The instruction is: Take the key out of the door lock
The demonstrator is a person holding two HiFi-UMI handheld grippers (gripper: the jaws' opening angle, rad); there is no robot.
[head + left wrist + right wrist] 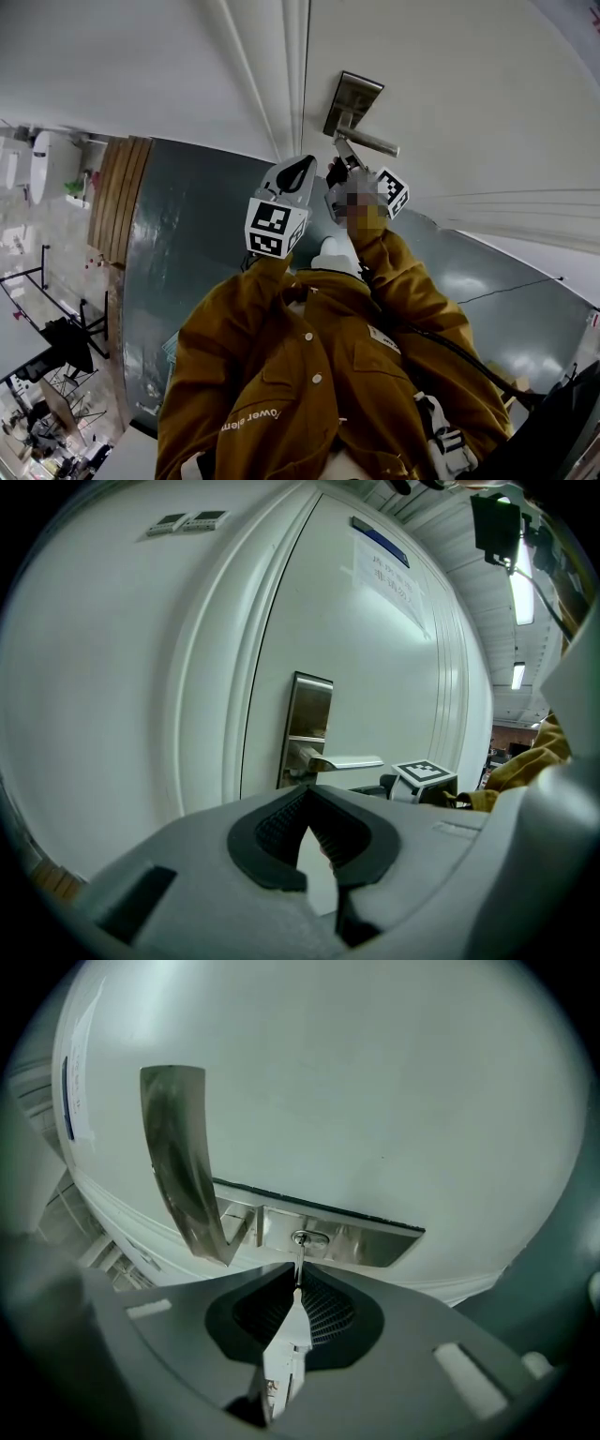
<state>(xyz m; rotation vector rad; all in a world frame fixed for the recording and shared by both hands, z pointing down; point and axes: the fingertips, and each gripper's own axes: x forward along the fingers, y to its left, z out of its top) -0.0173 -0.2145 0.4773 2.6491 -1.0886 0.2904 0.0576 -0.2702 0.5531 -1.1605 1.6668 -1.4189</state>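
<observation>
A thin metal key sticks out of the keyhole in the steel lock plate on the white door. My right gripper is shut on the key's near end, and a white tag lies between the pads behind it. The lever handle hangs just left of the keyhole. In the head view the right gripper sits under the handle. The left gripper hovers beside it, away from the door. Its pads meet at the tips with nothing in them.
The door frame runs left of the lock plate, and a paper notice is stuck high on the door. A dark green floor lies below, with wooden boards and furniture far left. A brown jacket sleeve fills the foreground.
</observation>
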